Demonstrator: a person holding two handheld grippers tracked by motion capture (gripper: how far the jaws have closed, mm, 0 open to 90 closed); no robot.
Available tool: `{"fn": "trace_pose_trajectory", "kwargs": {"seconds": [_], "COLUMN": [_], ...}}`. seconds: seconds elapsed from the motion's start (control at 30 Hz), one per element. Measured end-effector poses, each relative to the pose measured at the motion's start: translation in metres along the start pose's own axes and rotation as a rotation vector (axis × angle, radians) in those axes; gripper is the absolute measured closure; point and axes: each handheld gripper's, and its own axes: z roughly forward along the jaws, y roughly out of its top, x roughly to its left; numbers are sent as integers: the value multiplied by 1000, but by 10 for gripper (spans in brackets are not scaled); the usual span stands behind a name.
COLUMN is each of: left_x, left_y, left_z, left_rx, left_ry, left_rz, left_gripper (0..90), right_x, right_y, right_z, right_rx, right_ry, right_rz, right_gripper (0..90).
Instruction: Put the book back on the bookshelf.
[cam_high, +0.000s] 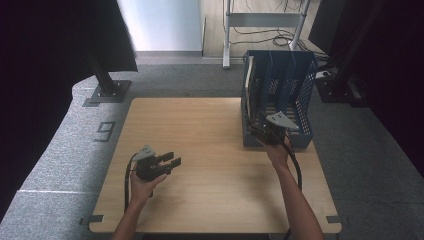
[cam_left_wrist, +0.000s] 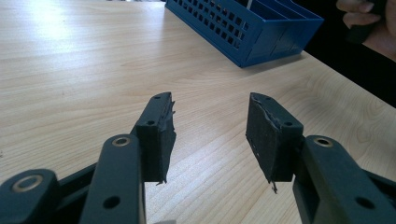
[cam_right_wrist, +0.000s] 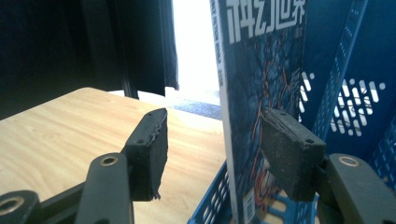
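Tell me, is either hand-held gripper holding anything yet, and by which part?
Nothing is held. The right hand-held gripper straddles the magazine's near edge with its jaws apart, not pressing. The left hand-held gripper is open over the table.

From my remote station I count two grippers, left (cam_high: 170, 161) and right (cam_high: 256, 129), one blue file rack (cam_high: 300, 85), one magazine (cam_right_wrist: 261, 93), one wooden table (cam_high: 200, 135).

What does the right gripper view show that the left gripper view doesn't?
Right gripper view: a magazine standing upright in the blue rack, its spine between the right gripper's open jaws, pads not pressing.
Left gripper view: the left gripper open over bare table, nothing between its jaws, and a hand beyond the rack.
Both: the rack and the wooden table.
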Motion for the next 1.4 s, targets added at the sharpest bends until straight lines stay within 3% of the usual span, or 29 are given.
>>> {"fn": "trace_pose_trajectory", "kwargs": {"seconds": [0.17,0.37,0.8,0.87,1.07,1.4], "left_x": [1,1,1,-1,-3,-1], "left_y": [0,0,-2,-2,-3,-3], "left_z": [-1,-1,1,2,3,4], "left_rx": [0,2,6,14,25,32], "left_ry": [2,3,-9,13,21,15], "left_rz": [0,-1,-13,6,15,5], "left_gripper": [514,514,514,514,513,508], "right_x": [3,11,17,19,18,16], "right_y": [-8,-19,-53,-60,-72,-76], "right_z": [-13,-29,-52,-55,-56,-58], "right_rx": [-5,12,64,78,106,106], "right_ry": [20,43,83,92,95,108], "right_rz": [2,-39,-37,-33,-16,-2], "right_gripper": [413,414,413,413,413,416]}}
